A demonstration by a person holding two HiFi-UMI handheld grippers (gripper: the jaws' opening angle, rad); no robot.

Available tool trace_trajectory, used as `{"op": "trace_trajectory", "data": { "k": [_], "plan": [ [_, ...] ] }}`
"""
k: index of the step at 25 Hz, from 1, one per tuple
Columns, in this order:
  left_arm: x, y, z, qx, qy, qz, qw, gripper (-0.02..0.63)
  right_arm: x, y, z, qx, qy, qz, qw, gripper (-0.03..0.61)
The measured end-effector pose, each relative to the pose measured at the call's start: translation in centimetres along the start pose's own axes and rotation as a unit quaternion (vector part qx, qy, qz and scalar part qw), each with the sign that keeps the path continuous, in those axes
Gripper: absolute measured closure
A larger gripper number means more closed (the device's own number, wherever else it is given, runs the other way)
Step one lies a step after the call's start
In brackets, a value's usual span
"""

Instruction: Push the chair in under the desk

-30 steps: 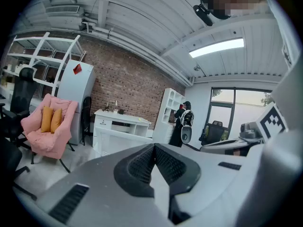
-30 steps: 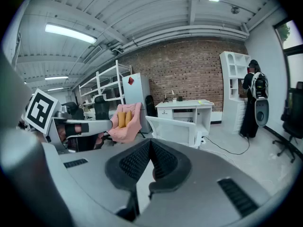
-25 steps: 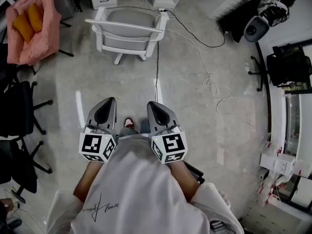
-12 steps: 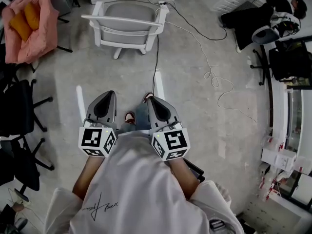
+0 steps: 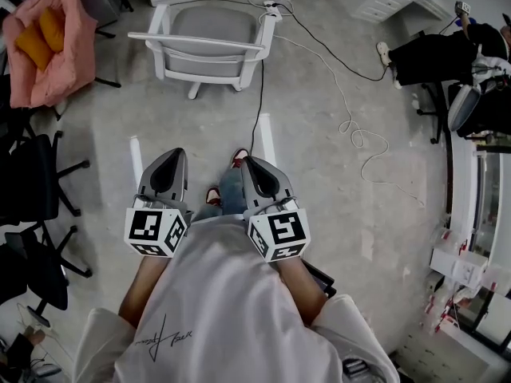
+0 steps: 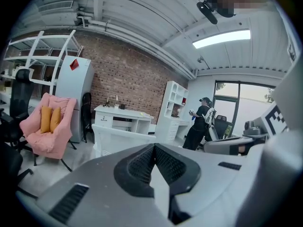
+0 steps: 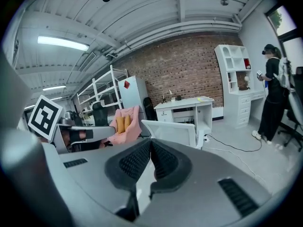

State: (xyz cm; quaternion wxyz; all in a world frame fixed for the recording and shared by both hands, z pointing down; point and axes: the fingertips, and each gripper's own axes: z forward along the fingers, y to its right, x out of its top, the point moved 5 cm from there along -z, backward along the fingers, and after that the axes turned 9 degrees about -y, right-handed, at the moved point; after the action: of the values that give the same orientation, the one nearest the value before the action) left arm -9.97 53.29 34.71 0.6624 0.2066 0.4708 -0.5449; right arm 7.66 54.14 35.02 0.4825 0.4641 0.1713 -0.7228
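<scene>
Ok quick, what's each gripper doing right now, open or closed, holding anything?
Left gripper: closed, holding nothing.
Right gripper: closed, holding nothing.

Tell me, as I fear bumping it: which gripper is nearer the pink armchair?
Left. The left gripper is on the pink armchair's side, with the armchair ahead and to its left. The right gripper is beside it, farther across. Neither touches the armchair.
</scene>
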Motion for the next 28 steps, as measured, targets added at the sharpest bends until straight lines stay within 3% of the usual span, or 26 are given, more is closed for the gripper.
{"op": "trace_trajectory", "data": {
  "k": [28],
  "plan": [
    [8.1,-1.2,13.9,0.065,-0.03,0.004,0.9974,0.609,7.3,12.5,9.8,0.074,-0.008,-0.004,0.997,0.552]
  ]
}}
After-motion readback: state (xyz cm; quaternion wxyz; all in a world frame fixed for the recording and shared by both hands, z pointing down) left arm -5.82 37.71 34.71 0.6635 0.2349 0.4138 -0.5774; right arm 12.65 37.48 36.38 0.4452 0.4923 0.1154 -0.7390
